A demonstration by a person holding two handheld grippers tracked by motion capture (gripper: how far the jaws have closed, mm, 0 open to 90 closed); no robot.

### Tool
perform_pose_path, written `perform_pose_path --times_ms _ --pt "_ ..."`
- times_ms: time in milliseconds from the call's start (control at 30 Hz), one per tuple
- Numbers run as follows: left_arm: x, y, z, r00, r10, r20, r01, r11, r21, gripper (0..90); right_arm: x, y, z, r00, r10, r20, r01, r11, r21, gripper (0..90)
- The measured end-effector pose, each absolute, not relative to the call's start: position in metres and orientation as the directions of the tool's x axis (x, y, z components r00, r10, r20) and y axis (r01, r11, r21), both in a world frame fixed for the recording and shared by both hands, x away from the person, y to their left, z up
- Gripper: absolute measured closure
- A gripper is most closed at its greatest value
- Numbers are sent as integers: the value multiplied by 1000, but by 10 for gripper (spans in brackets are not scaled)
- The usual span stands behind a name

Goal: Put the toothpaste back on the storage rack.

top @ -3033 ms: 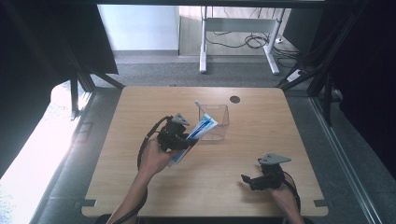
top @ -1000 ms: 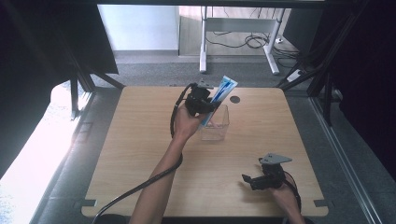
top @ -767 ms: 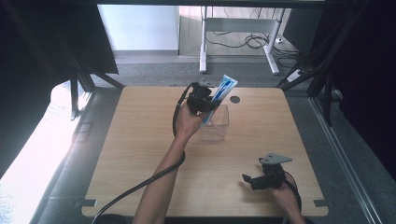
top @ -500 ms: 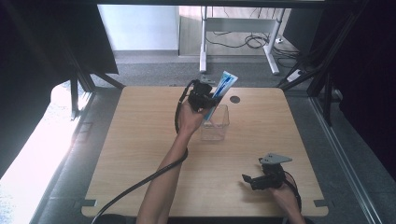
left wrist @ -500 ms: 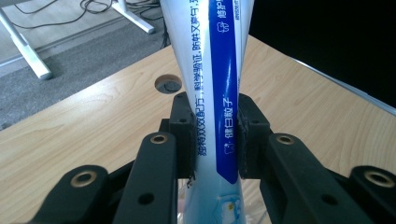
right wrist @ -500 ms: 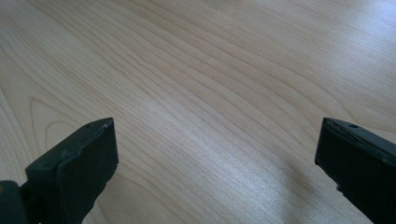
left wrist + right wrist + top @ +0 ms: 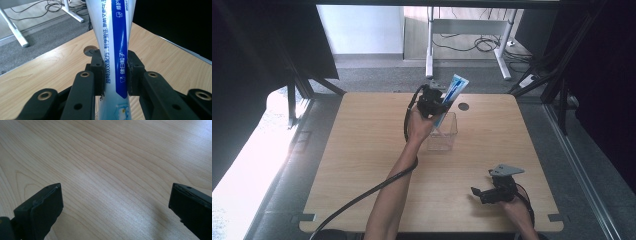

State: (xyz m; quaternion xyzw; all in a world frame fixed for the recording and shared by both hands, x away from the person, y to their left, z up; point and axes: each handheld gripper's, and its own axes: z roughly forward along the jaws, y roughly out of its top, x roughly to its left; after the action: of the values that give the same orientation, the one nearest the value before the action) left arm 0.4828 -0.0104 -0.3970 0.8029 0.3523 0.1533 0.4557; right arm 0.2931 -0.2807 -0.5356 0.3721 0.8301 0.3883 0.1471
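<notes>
Left gripper (image 7: 438, 102) clamped on blue-and-white tube (image 7: 451, 95), tilted above clear container (image 7: 443, 134) at far centre; right gripper (image 7: 484, 192) near right, wide open, holding nothing.

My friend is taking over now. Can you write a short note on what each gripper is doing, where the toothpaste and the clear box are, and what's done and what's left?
Left gripper: shut on the toothpaste tube, held tilted over the clear box.
Right gripper: open, nothing between its jaws, near the front right of the table.
Clear box: standing upright toward the far middle of the table.
Done: tube picked up and brought to the box.
Left: probably lower the tube into the box and let go; I cannot tell if its lower end is already inside.
</notes>
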Motion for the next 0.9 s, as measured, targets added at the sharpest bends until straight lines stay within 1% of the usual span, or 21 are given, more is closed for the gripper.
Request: perform_pose_path --times_ms 467,900 --pt "483 -19 -418 727 686 -29 397 -385 833 721 294 -283 -535 -677 735 44 505 420 754 0" --pt "479 -18 -435 734 679 -19 398 -408 821 716 294 -283 -535 -677 735 44 506 421 753 0"
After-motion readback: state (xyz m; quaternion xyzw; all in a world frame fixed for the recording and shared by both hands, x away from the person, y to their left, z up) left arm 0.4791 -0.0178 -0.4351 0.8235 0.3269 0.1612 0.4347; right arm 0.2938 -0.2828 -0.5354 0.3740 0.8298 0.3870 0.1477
